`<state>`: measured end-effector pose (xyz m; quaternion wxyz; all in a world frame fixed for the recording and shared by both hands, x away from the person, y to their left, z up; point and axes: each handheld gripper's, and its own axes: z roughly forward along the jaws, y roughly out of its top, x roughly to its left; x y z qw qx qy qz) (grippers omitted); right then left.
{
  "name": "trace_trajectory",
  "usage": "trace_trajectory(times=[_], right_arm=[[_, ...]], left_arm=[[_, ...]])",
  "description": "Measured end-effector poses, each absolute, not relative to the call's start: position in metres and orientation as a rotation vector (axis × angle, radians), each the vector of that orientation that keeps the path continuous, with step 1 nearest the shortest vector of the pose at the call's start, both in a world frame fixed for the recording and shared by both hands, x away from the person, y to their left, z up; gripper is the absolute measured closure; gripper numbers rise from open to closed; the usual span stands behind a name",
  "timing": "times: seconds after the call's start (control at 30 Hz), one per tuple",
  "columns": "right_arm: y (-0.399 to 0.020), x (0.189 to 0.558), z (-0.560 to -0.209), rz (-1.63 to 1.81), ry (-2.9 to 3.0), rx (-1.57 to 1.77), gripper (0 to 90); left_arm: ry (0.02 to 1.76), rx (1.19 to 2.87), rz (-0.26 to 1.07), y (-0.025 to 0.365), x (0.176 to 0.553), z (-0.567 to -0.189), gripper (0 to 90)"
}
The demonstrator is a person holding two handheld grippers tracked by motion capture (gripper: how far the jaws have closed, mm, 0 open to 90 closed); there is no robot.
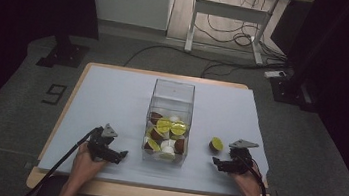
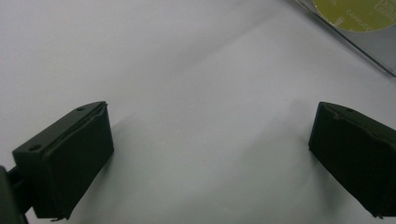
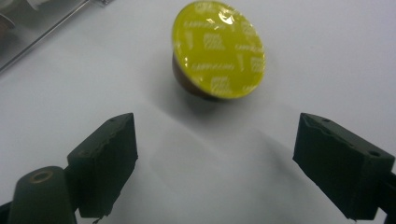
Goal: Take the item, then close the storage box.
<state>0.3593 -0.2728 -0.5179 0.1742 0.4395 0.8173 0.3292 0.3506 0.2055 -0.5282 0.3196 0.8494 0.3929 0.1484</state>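
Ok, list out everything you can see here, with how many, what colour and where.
Clear box: one, transparent, middle of the table, holding several capsules with yellow-green, brown and white surfaces; exact count unclear.
Loose capsule: one, yellow-green lid and brown body, lying tilted on the paper right of the box, just ahead of the right gripper.
Paper sheet: one, white, covering the tabletop.
Table: one, light wood edge.
Desk frame: one, white legs, on the floor behind, with cables beneath.
Left gripper: black, open, left of the box.
Right gripper: black, open, facing the loose capsule.
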Motion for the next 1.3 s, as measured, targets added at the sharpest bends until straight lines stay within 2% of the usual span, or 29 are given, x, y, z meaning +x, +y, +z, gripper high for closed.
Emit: trace_trajectory(times=[0.47, 1.3], right_arm=[[-0.271, 0.355, -0.535, 0.993, 2.272, 1.229, 8.5], [-0.271, 0.355, -0.536, 0.981, 2.260, 1.237, 6.7]], left_arm=[[1.033, 2.233, 0.391, 0.205, 0.351, -0.528, 0.0], [1.038, 2.232, 0.386, 0.206, 0.351, -0.528, 0.0]])
